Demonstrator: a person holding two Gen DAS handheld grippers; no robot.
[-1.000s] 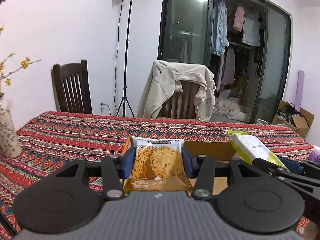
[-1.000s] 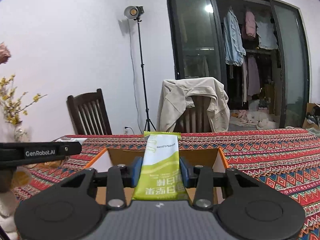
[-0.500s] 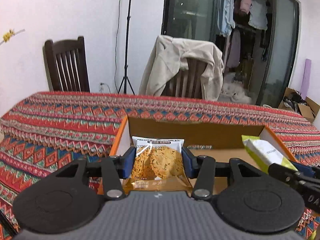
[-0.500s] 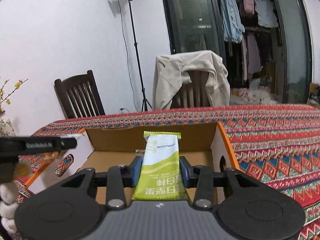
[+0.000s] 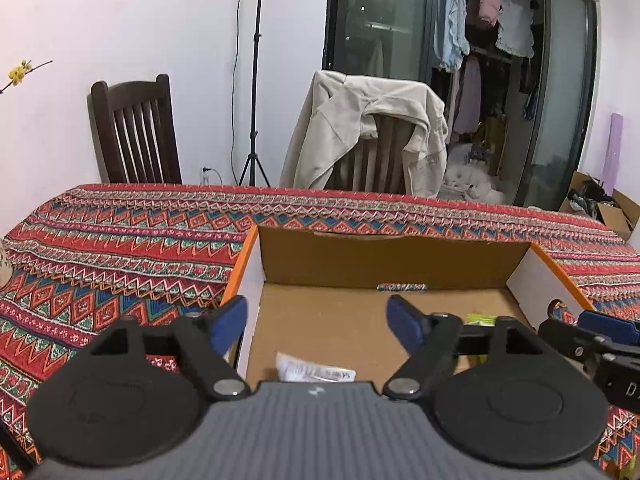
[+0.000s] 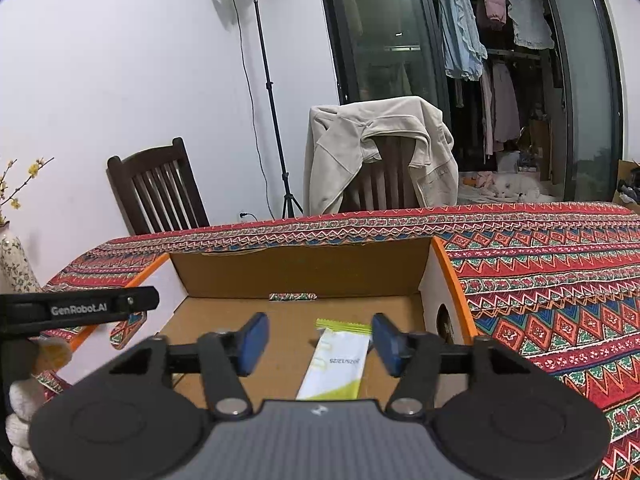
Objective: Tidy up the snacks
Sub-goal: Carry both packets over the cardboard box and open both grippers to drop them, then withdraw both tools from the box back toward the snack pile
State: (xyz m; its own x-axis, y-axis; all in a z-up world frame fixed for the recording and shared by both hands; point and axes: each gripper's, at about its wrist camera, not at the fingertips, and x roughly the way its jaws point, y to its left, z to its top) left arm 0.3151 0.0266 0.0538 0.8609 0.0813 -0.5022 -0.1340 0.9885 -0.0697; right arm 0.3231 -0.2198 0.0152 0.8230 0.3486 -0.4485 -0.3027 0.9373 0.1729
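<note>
Both tongs, left (image 5: 316,320) and right (image 6: 316,344), have just been opened wide, nothing gripped. The light, crinkly green-and-white snack sachet (image 6: 336,364), best pinched across its flat sides, lies inside the orange-edged cardboard box (image 6: 304,272).

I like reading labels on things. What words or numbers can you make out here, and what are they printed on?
"GenRobot.AI": on the black left gripper, along its side, right wrist view.
"2025/12/25", seen upside down: on the white-and-green snack stick packet lying in the orange-edged cardboard box.
Print on the clear cookie packet: too blurred to read.
</note>
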